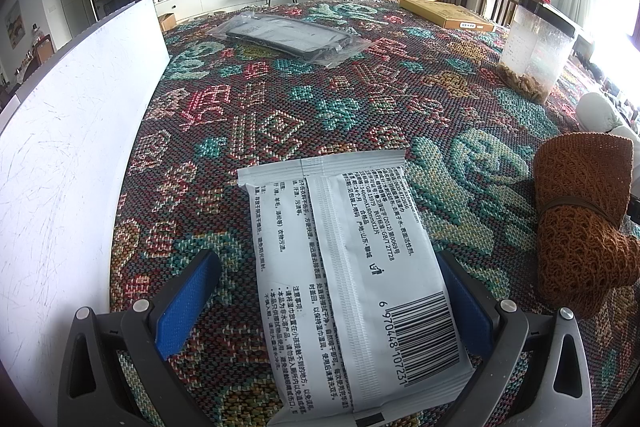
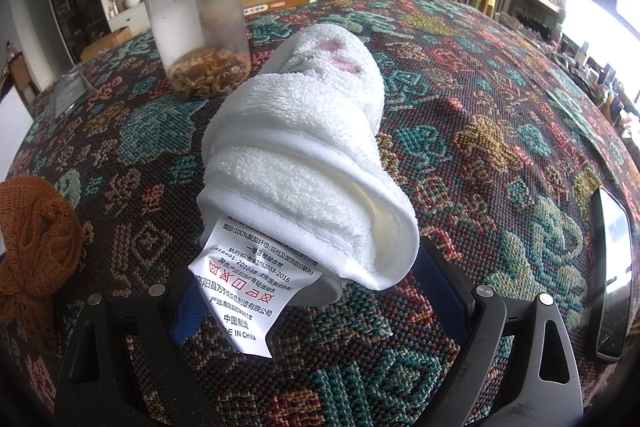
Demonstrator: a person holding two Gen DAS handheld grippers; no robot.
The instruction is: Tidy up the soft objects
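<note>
Left jaws: spread wide, blue pads on either side of a white wet-wipe packet [image 1: 352, 283] that lies flat on the patterned woven cloth [image 1: 304, 115] covering the worktop. The right pad sits against or just beside the packet's edge; the left pad stands clear of it. The packet's printed back and barcode face up, with its far end pointing away from me.

To the right of the packet lies a brown knitted bundle [image 1: 580, 227], tied at the middle with a dark band. Farther off on the cloth are a dark item in a clear plastic bag [image 1: 288, 37], a flat cardboard box [image 1: 444, 11] and a clear jar with a dark lid [image 1: 536, 55], brownish contents at its bottom. A white board [image 1: 76, 131] stands along the left edge.

Right jaws: spread around the near end of a rolled white towel [image 2: 304, 163], whose care label [image 2: 252, 291] hangs down between the pads. I cannot tell whether the pads press the towel. The roll points away toward the jar. A dark phone-like slab [image 2: 612, 279] lies at the right edge of the cloth.
</note>
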